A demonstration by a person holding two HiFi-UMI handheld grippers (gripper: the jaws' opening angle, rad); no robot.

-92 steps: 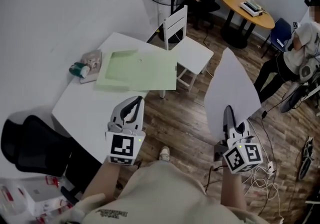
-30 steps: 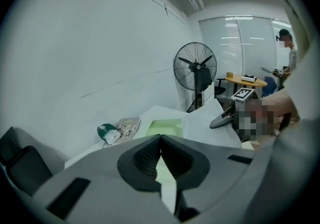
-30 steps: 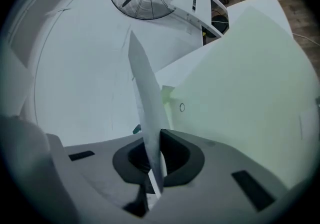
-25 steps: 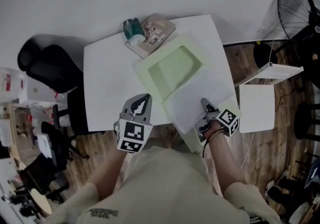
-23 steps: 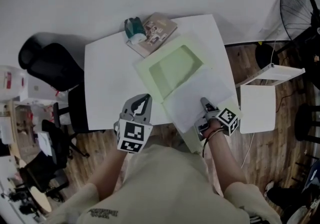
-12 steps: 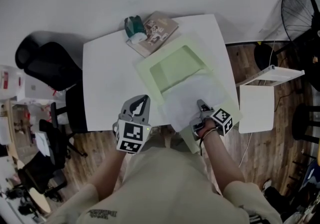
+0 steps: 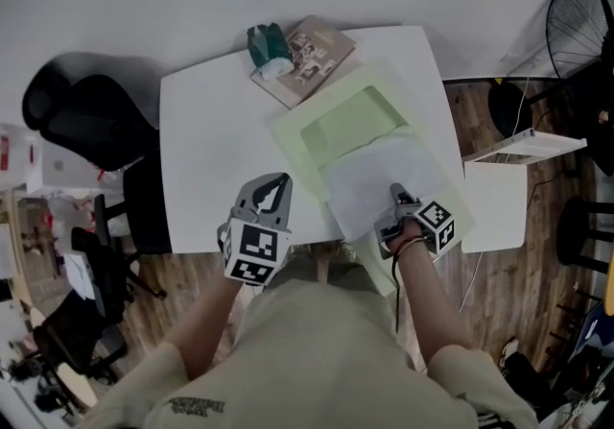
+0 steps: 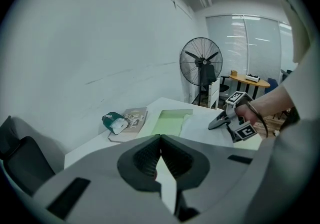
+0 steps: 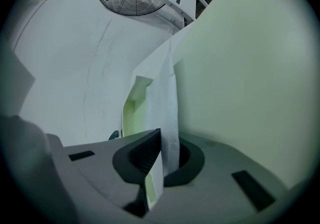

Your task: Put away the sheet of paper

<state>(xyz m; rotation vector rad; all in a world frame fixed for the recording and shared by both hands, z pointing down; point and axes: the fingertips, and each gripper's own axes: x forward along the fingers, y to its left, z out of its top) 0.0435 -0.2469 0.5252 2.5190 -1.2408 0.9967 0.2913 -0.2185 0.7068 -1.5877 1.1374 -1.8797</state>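
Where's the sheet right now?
Head view: the sheet rests on the right side of the table, over the near flap of the open green folder, its near edge pinched by the right hand-held gripper.

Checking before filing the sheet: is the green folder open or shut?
Open: the folder lies spread flat, its tray showing; the sheet, pinched by the right gripper, lies over its near flap.

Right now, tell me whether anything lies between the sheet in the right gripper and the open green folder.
Nothing visible does. The sheet of paper, clamped in the right gripper, is partly over the green folder, whose recess is bare. The book sits beyond its far corner; the left gripper is off to the side, shut.
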